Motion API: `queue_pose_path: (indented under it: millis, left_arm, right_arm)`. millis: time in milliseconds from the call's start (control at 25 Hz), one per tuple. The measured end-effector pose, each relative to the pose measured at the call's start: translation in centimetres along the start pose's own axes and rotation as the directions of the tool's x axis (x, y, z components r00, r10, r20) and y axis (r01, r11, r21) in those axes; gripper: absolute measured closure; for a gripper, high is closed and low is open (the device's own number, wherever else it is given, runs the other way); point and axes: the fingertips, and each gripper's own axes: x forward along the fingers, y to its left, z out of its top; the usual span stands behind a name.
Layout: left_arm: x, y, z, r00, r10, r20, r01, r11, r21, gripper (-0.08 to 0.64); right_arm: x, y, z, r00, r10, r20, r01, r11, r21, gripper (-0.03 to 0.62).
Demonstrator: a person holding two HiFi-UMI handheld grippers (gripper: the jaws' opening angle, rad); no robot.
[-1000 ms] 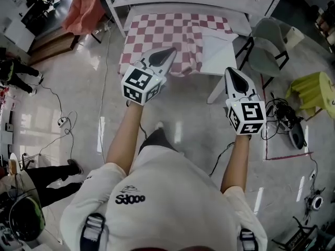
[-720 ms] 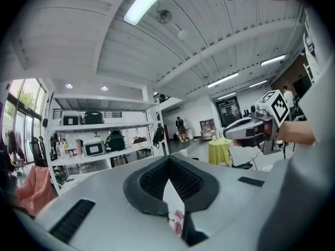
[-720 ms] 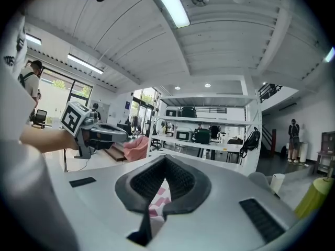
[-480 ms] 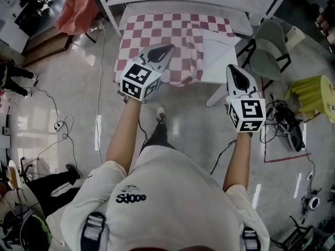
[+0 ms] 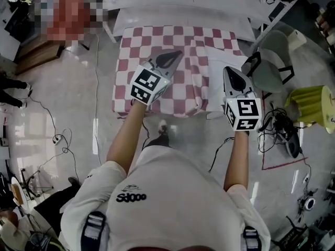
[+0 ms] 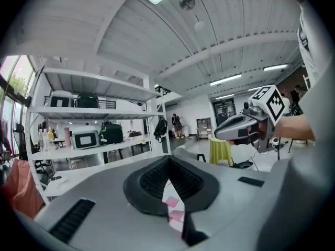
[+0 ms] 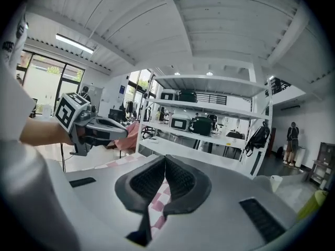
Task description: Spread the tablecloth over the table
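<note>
A pink-and-white checked tablecloth (image 5: 175, 41) lies on the white table (image 5: 224, 63). It covers the left and middle and hangs over the near edge, with a fold along its right side. The table's right strip is bare. My left gripper (image 5: 175, 55) hovers above the cloth's middle, shut and holding nothing. My right gripper (image 5: 229, 70) is over the bare right strip near the front corner, also shut and empty. In the left gripper view the cloth (image 6: 174, 209) shows through the slit below the closed left gripper (image 6: 167, 160). The right gripper view shows the closed right gripper (image 7: 165, 159) above the cloth (image 7: 159, 205).
A grey chair (image 5: 272, 61) stands right of the table, and a yellow stool (image 5: 313, 92) is farther right. A white shelf rack (image 5: 183, 1) runs behind the table. Cables and a black device (image 5: 282, 129) lie on the floor at right. My shoe (image 5: 162, 125) is by the table's near edge.
Both grippers have moved forward from over the floor to above the table. The left is now over the cloth, the right over the bare strip. The table looks nearer.
</note>
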Motion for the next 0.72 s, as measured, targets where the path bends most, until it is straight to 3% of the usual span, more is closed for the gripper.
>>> queue_pose_path:
  millis: [320, 440, 720]
  left_arm:
    - [6.6, 8.1, -5.6, 0.997, -0.016, -0.076, 0.014, 1.0, -0.018, 0.535]
    - [8.2, 10.3, -8.0, 0.995, -0.016, -0.103, 0.012, 0.999, -0.04, 0.535]
    - [11.4, 13.8, -14.0, 0.983, 0.015, -0.183, -0.038, 0.992, -0.124, 0.535]
  right_arm:
    - [12.0, -2.2, -2.1, 0.995, 0.026, -0.096, -0.022, 0.999, 0.039, 0.533]
    - [15.3, -2.6, -3.8, 0.989, 0.054, -0.135, -0.044, 0.996, 0.081, 0.477]
    - [21.2, -4.3, -8.7, 0.969, 0.096, -0.229, -0.07, 0.99, 0.121, 0.447]
